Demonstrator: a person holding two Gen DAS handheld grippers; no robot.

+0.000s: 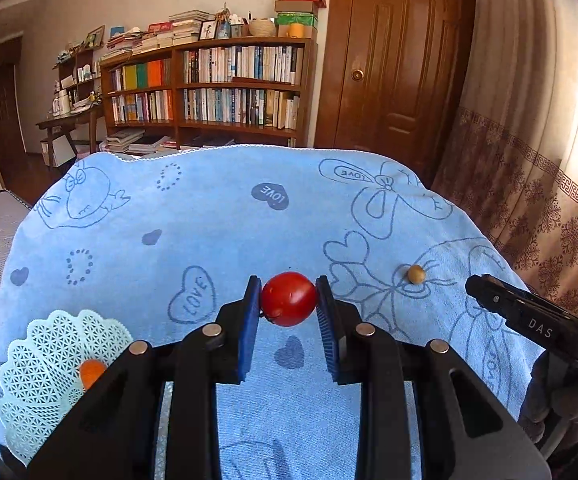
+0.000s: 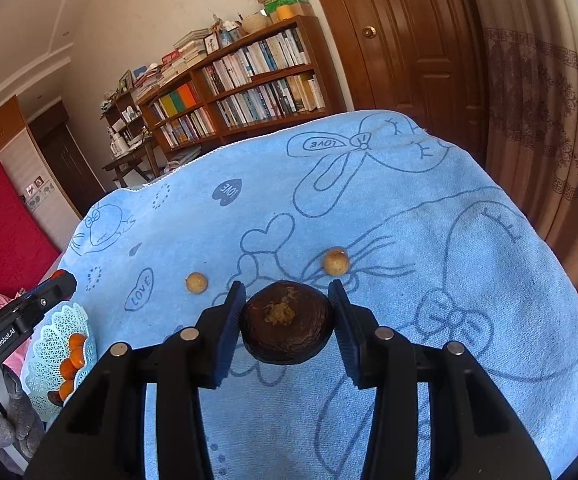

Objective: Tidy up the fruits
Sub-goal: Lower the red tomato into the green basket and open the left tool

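On a table draped in a blue cartoon-print towel (image 1: 217, 224), the left gripper (image 1: 288, 300) is clenched on a red cherry tomato (image 1: 288, 299), its blue pads (image 1: 249, 320) pressing the fruit from both sides above the cloth. To the left of and nearer than those jaws, a pale green lattice basket (image 1: 37, 364) sits at the towel's edge with an orange fruit (image 1: 91, 372) showing inside, partly hidden by the gripper's black body. To the right of the tomato and slightly beyond the fingertips, a small tan round fruit (image 1: 415, 273) lies alone on the towel; further right, the black tip of the other tool enters the frame.

From the right wrist camera, the same basket (image 2: 49, 360) appears far to the left of the right gripper (image 2: 287, 322), holding several small orange fruits (image 2: 71, 360), with the left tool's tip just above it. A tan round fruit (image 2: 196, 282) lies just left of and a little beyond the right gripper's left finger; a second tan fruit (image 2: 335, 261) rests just beyond its right fingertip. Between the jaws sits a dark brown, flattish round fruit (image 2: 287, 322) with a pale rough patch on top. The left pad touches it; whether the right pad does, or whether the fruit is lifted off the towel, cannot be told.

Behind the table stand a loaded bookshelf (image 1: 209, 88), a wooden door (image 1: 393, 52) and a patterned curtain (image 1: 537, 152).
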